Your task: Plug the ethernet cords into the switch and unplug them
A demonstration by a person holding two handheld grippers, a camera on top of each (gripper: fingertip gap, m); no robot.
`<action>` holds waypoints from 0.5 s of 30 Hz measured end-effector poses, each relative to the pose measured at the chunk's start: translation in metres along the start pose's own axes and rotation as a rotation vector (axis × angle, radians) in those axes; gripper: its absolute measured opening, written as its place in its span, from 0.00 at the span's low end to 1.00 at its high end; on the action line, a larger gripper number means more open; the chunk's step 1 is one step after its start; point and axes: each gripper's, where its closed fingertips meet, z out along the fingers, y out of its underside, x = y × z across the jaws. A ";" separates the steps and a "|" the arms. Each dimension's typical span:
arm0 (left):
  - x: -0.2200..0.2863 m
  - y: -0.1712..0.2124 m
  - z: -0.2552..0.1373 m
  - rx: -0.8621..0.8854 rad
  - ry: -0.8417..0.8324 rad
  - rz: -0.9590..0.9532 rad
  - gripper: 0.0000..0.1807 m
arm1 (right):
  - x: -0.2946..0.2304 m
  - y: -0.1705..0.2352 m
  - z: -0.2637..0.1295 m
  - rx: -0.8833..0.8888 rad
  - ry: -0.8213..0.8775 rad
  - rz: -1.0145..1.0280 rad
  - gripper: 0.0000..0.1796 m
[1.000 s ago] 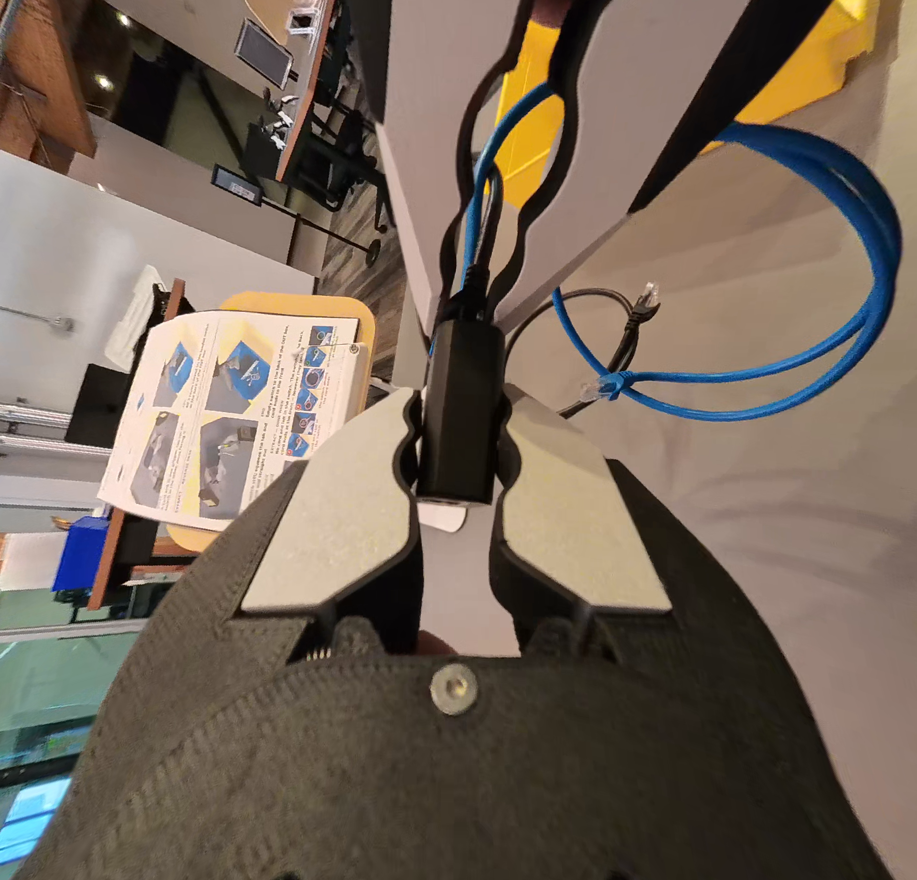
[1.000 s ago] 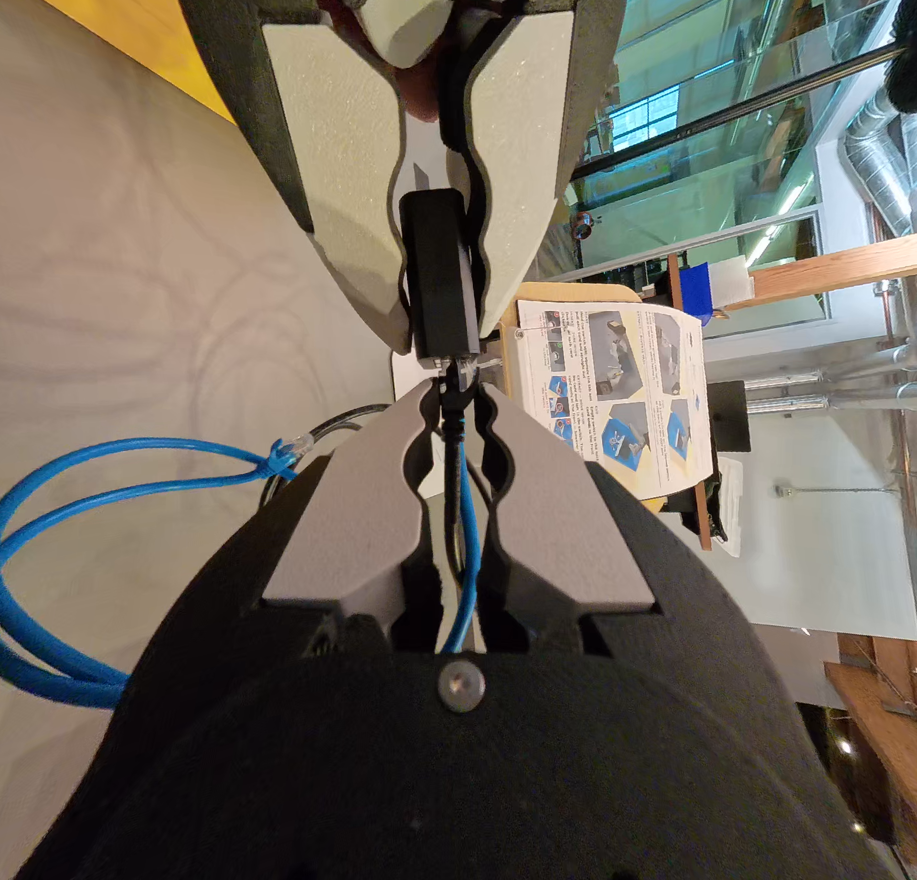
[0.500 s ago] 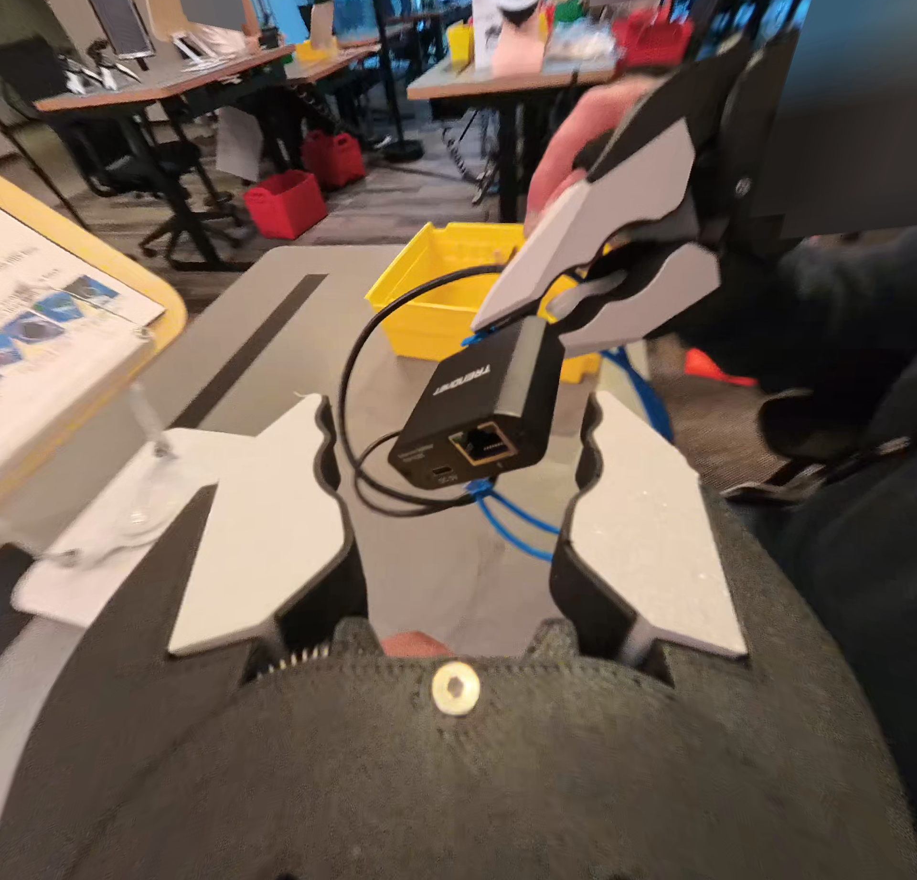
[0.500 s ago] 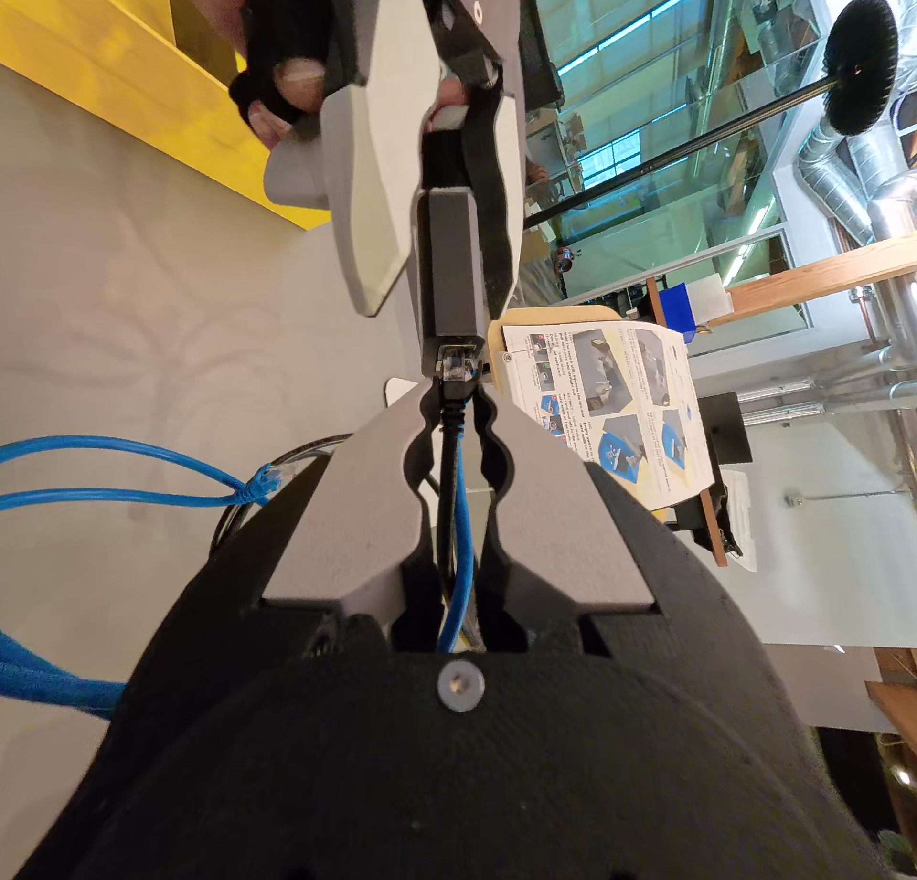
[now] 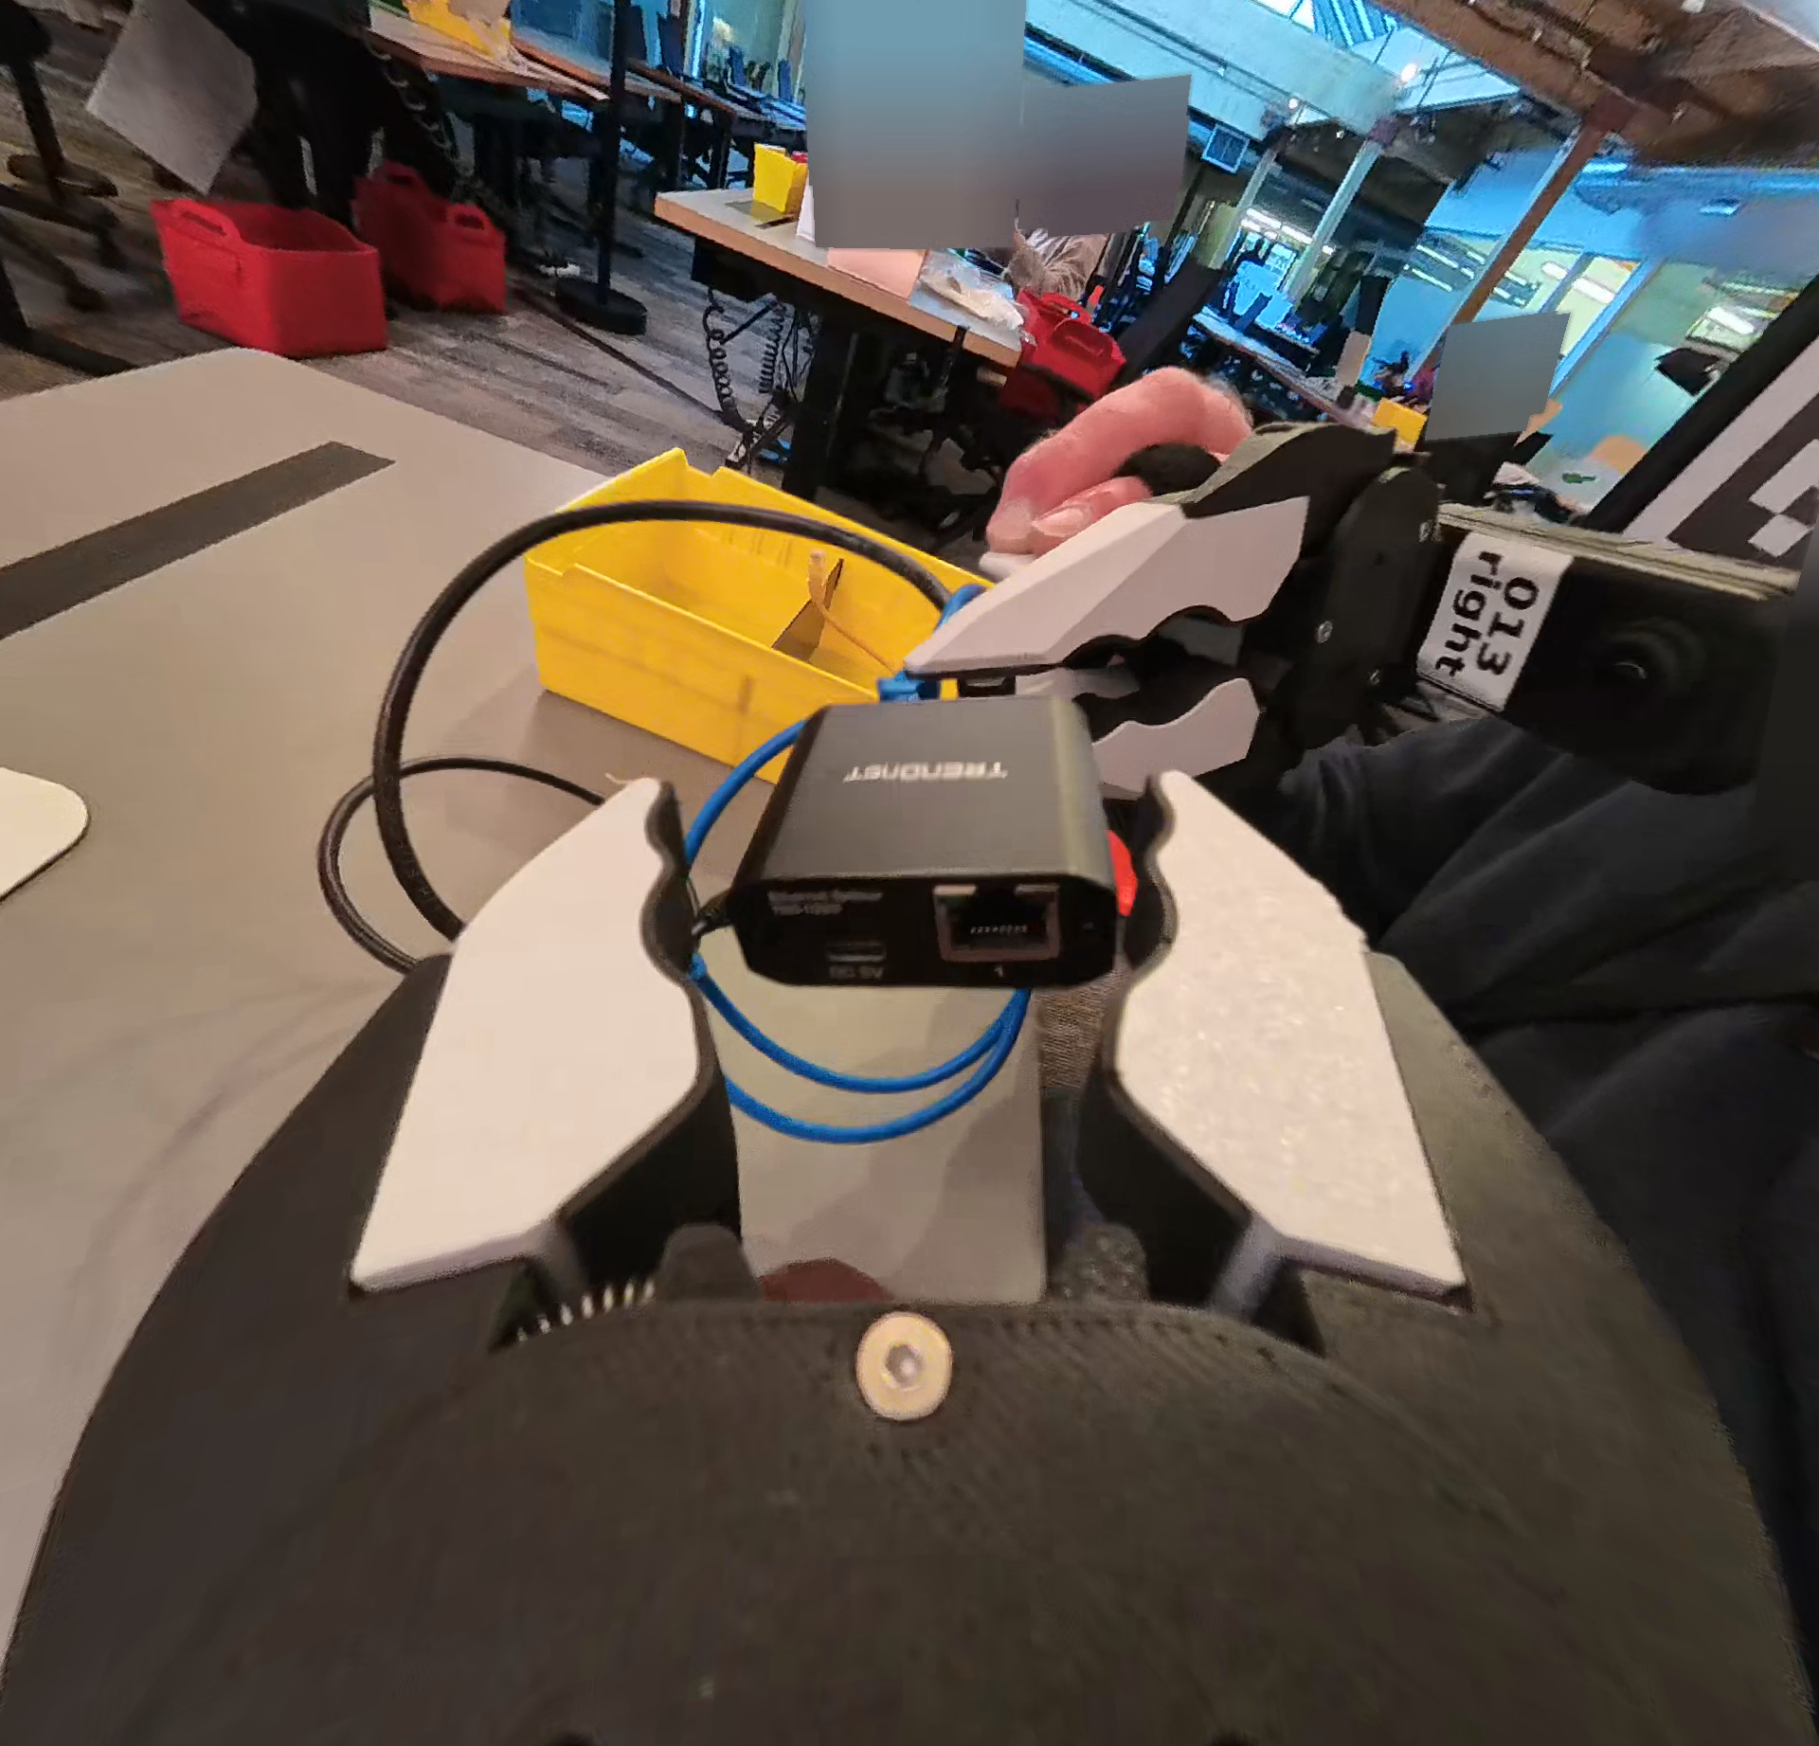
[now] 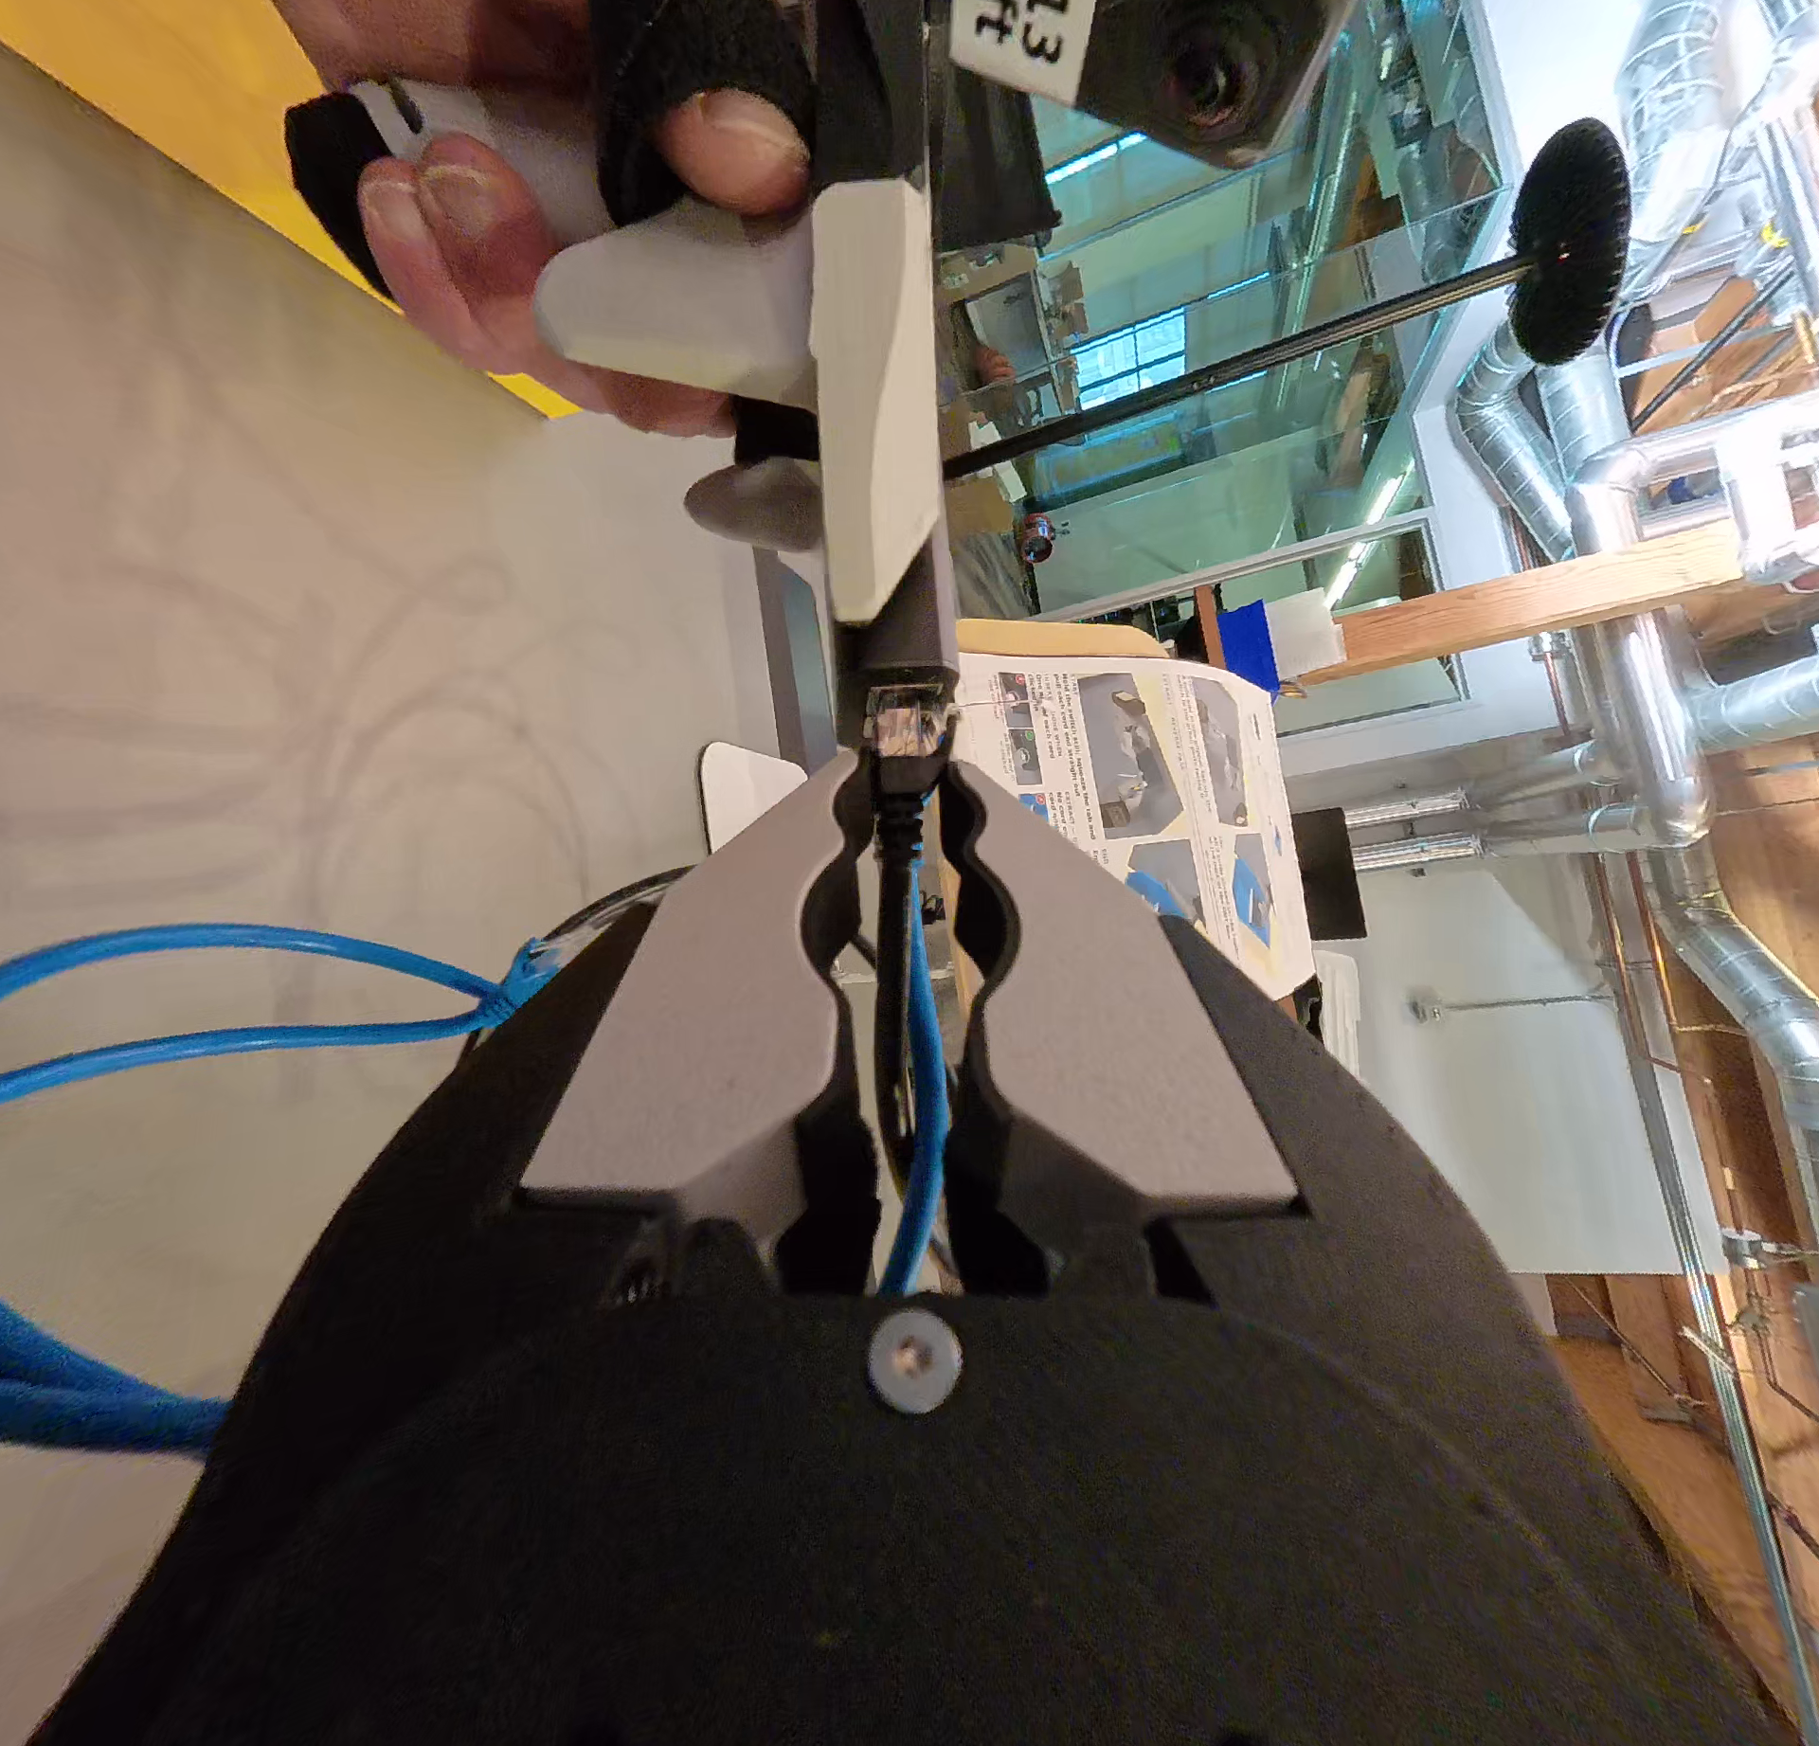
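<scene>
In our left wrist view, at the far left, a white pad corner (image 5: 30, 838) lies on the grey table (image 5: 197, 734). Next comes a black cord (image 5: 394, 714) looping up off the table, and behind it a yellow bin (image 5: 689, 655) sitting on the tabletop. At centre we see the black switch (image 5: 935, 842) held in the air between the spread fingers of our left gripper (image 5: 910, 921); its jaws stand wide apart and neither pad touches the switch. One empty port faces the camera. A blue cord (image 5: 866, 1098) hangs in two loops just beneath the switch. To the right, our right gripper (image 5: 1024, 685) reaches in from behind the switch, a hand (image 5: 1112, 459) wrapped around it, and dark clothing fills the far right.

In our right wrist view, starting left, the blue cord (image 6: 246, 990) runs in from the edge over the table (image 6: 295, 665). At centre our right gripper (image 6: 901, 793) is closed on the black cord (image 6: 894, 921) just behind its clear plug (image 6: 906, 724), which sits in the end of the switch (image 6: 910, 616). The blue cord also passes between these fingers. Above, the left gripper (image 6: 876, 478) shows edge-on beside the switch, with a hand (image 6: 512, 124) on it. To the right, a printed sheet (image 6: 1161, 813) stands on a board.
</scene>
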 end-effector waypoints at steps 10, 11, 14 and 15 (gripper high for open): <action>0.003 -0.005 -0.001 0.044 0.027 -0.024 0.41 | 0.004 0.001 -0.002 0.002 0.016 -0.011 0.06; 0.003 -0.005 -0.002 0.047 0.032 -0.028 0.42 | 0.004 0.002 -0.002 0.002 0.015 -0.012 0.06; 0.005 -0.008 -0.004 0.063 0.051 -0.035 0.39 | 0.003 0.002 -0.002 0.006 0.010 -0.011 0.06; 0.005 -0.007 -0.004 0.054 0.050 -0.030 0.38 | 0.002 0.002 -0.002 0.005 0.010 -0.010 0.06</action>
